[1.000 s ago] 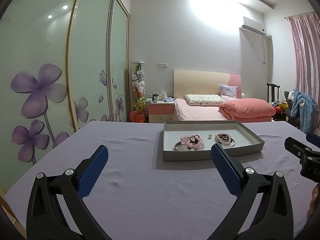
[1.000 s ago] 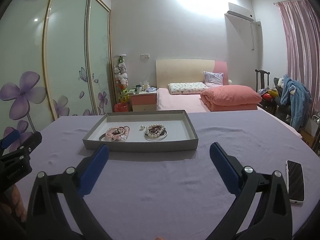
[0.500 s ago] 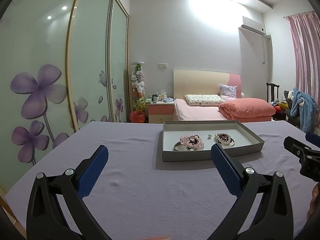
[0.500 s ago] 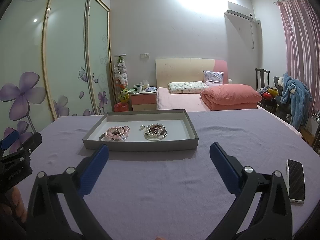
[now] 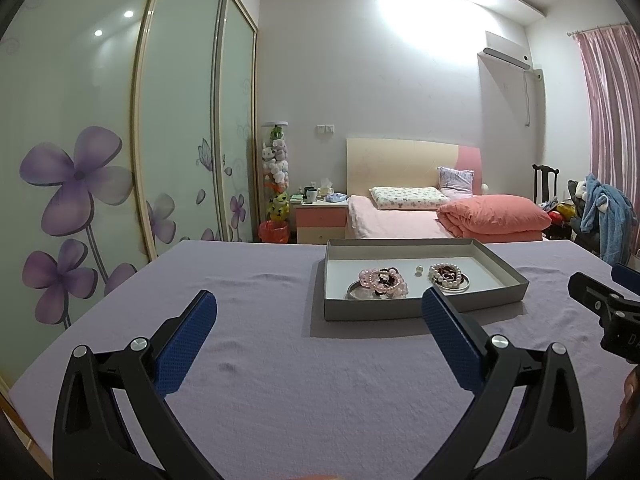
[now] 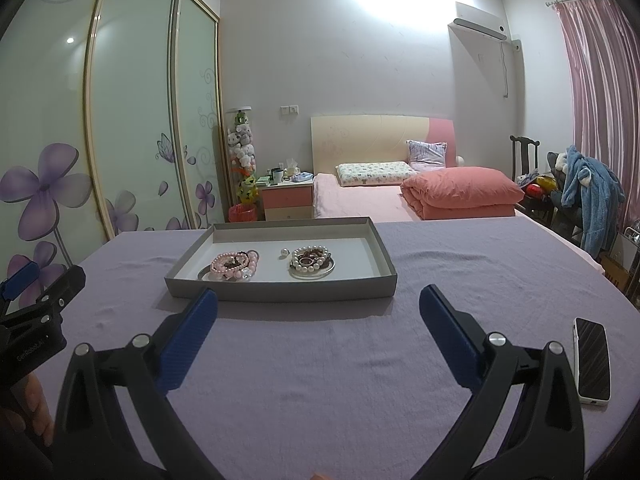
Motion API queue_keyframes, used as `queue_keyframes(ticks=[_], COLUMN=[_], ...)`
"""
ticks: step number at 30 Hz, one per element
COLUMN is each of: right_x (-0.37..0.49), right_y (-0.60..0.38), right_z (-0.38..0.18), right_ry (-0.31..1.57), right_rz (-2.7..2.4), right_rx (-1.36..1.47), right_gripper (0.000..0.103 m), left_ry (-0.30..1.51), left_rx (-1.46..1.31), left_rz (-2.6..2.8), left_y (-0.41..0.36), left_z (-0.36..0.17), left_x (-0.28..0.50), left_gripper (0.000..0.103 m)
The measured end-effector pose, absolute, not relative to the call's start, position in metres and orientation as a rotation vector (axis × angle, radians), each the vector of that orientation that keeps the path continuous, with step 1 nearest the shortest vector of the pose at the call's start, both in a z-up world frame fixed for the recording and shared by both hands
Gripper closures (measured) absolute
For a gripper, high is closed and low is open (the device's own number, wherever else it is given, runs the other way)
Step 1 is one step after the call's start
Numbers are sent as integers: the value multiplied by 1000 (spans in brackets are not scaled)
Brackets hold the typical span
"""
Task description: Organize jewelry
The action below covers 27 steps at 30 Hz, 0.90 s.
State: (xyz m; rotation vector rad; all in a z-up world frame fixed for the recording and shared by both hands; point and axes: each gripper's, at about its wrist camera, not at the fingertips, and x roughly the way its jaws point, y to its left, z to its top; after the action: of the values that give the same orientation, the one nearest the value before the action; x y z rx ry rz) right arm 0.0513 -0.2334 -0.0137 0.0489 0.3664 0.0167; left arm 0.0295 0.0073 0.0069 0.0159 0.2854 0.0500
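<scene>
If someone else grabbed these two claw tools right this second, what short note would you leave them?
Left gripper: open, empty, above the purple tablecloth.
Right gripper: open, empty, facing the shallow grey cardboard tray.
In the tray: pink bead bracelets on a silver bangle, white pearl bracelets on another bangle, one loose pearl between them.
A white-edged phone lies at the right.
Done: nothing visibly sorted.
Left: all of it.

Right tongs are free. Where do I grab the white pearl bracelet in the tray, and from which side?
Come from above, over the tray wall. The white pearl bracelet lies flat, coiled on a metal ring, so pinch across its near strand of beads. The open right tongs sit closest.
</scene>
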Motion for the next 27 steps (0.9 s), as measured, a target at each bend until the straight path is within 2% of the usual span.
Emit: queue_keyframes(ticks=[27], right_x=[51], right_y=[-235], right_z=[-13], right_ry=[367], right_rz=[16], right_rx=[50], right_gripper=[4], left_ry=[290], left_rx=[15], left_rz=[47], left_y=[5], left_z=[2], left_x=[29], left_gripper=[2])
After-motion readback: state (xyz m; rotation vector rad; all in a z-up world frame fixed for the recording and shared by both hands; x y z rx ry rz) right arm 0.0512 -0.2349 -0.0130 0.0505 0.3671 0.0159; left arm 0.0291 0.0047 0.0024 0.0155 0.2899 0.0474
